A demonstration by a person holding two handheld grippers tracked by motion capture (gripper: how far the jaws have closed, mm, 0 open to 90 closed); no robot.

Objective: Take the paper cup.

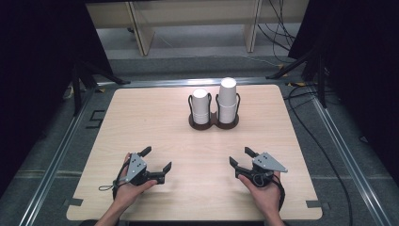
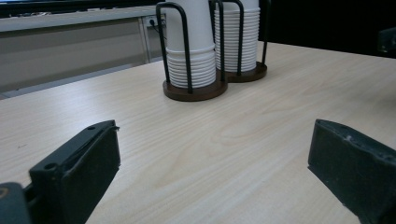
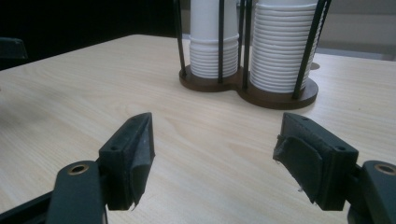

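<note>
Down at the near edge we have 2 hands on 2 grippers, both resting low over the table [image 1: 141, 113]. Our left gripper [image 1: 156, 159] has its jaws spread wide with bare wood between them, pinching nothing. Our right gripper [image 1: 241, 157] sits near the other corner, jaws also spread apart and gripping nothing, a little narrower than its partner. The 2 grippers lie well apart from each other, each tilted inward toward the middle of the table.

Ahead of us there is open wood, with no object between the jaws and the cup holder [image 1: 214, 123]. That holder stands at the far middle of the table: 1 dark wooden base with 2 round bays side by side, each caged by thin black wire loops. We count 2 stacks of white paper cups, 1 per bay. The left stack [image 1: 201, 106] is the shorter; the right stack [image 1: 227, 100] rises taller. From the left gripper view the wire loops cross in front of both stacks.

Beyond the table, cables [image 1: 277, 28] trail over the floor, and a pale bench [image 1: 193, 14] stands at the back.
</note>
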